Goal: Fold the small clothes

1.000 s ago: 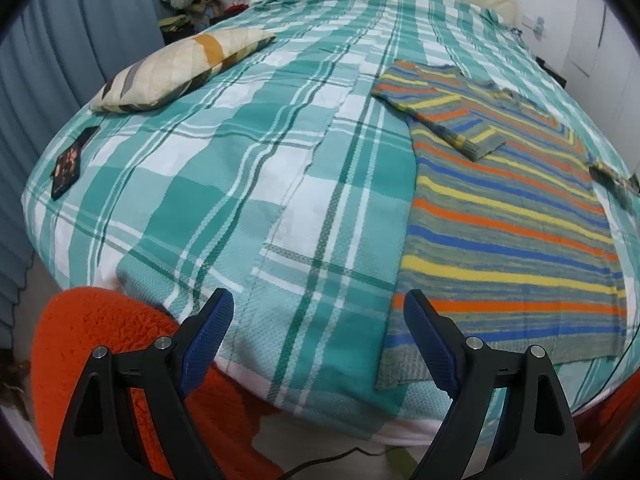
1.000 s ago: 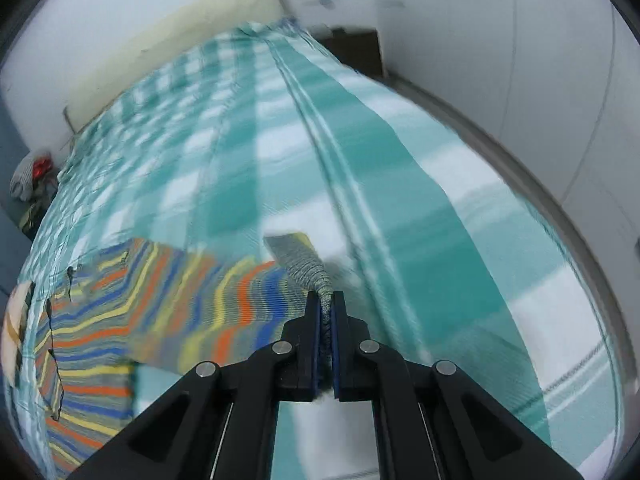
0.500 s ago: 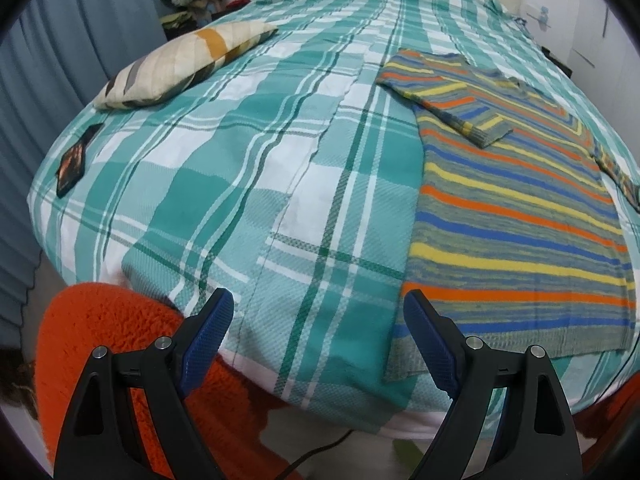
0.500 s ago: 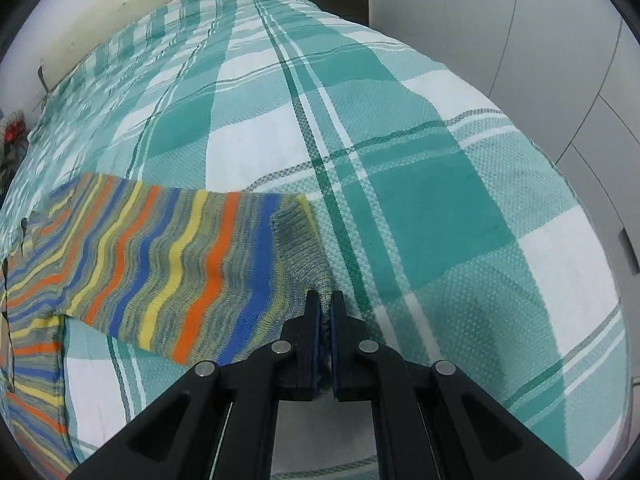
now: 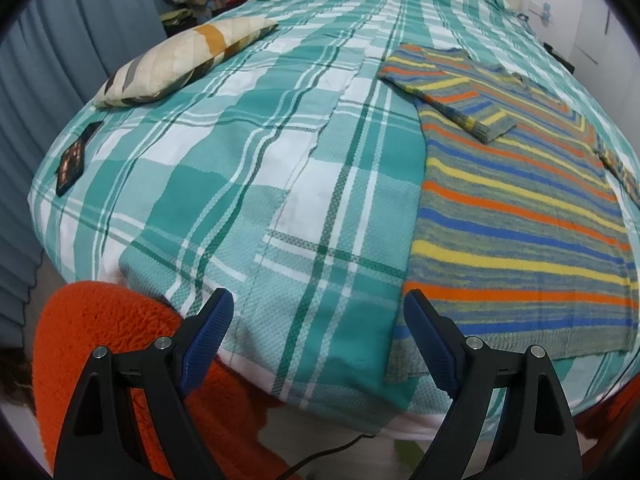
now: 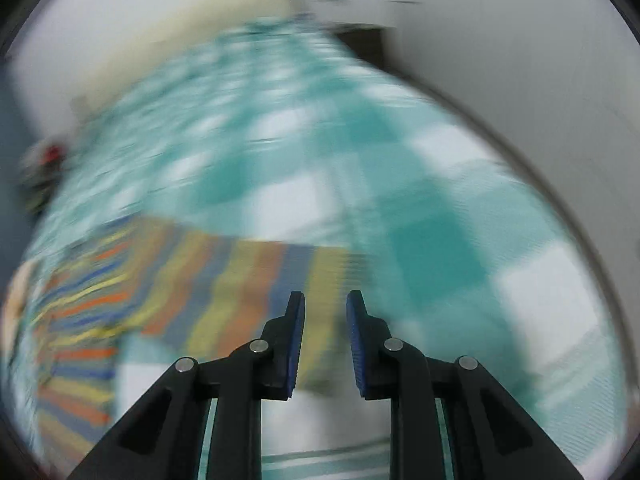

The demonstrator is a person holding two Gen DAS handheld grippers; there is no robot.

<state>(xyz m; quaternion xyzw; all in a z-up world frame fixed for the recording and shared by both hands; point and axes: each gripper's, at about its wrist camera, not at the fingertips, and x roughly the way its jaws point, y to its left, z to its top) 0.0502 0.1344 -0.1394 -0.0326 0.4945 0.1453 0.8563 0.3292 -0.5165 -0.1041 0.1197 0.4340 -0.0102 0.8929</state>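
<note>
Left wrist view first: the left gripper hangs with its blue-padded jaws spread wide and nothing between them, just off the near edge of the teal-and-white plaid bedspread. Off to its left, an orange fleecy cushion sits close under the left finger; farther ahead and left lie a small dark card-like object and a cream, grey and mustard patterned pillow. Ahead and to its right, the multicoloured striped knitted sweater lies flat on the bedspread, one sleeve already folded across the chest, the hem corner just beyond the right finger.

Right wrist view, heavily blurred: the right gripper has its jaws parted and grips nothing; the other sleeve stretches out flat, ahead and to its left, its cuff just beyond the fingertips.

Judging by this, the sleeve-folding step is half done. Next, the outstretched sleeve probably needs pinching near the cuff and carrying across the body, neatly, without dragging the knit.
</note>
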